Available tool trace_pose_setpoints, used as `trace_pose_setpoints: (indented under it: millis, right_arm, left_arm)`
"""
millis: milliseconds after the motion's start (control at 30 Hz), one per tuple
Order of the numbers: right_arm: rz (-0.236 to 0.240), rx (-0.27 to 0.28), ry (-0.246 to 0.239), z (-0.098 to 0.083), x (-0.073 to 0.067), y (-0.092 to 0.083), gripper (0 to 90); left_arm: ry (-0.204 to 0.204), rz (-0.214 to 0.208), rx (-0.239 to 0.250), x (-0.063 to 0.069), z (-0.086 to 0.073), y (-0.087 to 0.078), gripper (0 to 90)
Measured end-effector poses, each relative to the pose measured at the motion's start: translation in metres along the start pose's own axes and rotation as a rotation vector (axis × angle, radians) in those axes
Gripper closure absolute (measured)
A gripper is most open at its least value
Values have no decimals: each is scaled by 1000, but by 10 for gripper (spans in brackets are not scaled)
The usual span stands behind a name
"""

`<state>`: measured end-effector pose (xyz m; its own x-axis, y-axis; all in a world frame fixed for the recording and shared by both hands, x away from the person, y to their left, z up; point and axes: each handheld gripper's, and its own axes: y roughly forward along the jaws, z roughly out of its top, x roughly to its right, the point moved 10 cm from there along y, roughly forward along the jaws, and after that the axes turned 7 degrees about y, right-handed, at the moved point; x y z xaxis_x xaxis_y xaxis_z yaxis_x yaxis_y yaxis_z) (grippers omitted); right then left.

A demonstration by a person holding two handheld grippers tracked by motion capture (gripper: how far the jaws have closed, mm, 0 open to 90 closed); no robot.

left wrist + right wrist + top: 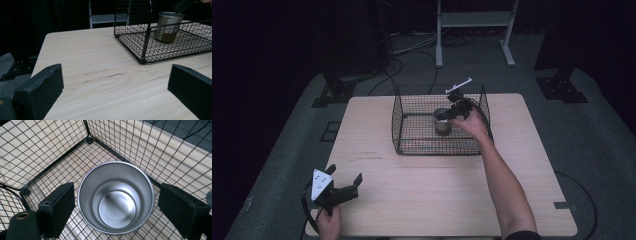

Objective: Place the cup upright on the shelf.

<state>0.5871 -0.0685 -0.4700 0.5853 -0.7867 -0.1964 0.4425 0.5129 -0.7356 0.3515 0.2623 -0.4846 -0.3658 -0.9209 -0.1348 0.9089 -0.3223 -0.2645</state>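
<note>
- Right gripper reaches down into the wire basket, jaws pointing at the metal cup
- In the right gripper view the cup stands upright betw. the two black jaws, mouth up, nothing inside
- Left-hand jaw sits just beside the cup rim w/ a thin gap showing; right-hand jaw stands clearly apart from the rim – so jaws are released, cup betw. them but not pinched
- Cup rests on the basket's mesh floor, near the corner where two mesh walls meet, just past the jaw tips in that view
- Left gripper is at the near left part of the bench, held by the left hand, grey three-cornered plate on top
- Its jaws are spread wide, nothing betw. them but bare bench top
- From the left gripper view the basket is ahead and to the right of the jaws, well apart from them; cup seen through the mesh, w/ the right gripper's tip above its rim
- Faint scuff marks on the bench just ahead of the left jaws
- Right forearm crosses the bench from the near edge to the basket's right side
</note>
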Motion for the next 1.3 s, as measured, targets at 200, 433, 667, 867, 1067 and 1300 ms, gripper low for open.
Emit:
trace_pose_setpoints:
  millis: [200, 433, 667, 867, 1067, 1300]
  right_arm:
    - [1, 43, 3, 7, -1, -14, 131]
    - [3, 73, 0, 11, -3, -25, 131]
    - [17, 99, -10, 11, -10, -36, 132]
    - [21, 113, -13, 9, -14, -44, 131]
    - [27, 115, -16, 6, -15, -53, 131]
    - [46, 139, -9, 8, -20, -65, 131]
  left_arm:
    - [3, -3, -4, 2, 0, 0, 0]
    - [-6, 1, -1, 1, 0, 1, 0]
    - [6, -6, -6, 3, 1, 5, 0]
    - [6, -5, -6, 3, 1, 5, 0]
    - [8, -4, -4, 2, 1, 3, 0]
    - [7, -2, -4, 1, 0, 2, 0]
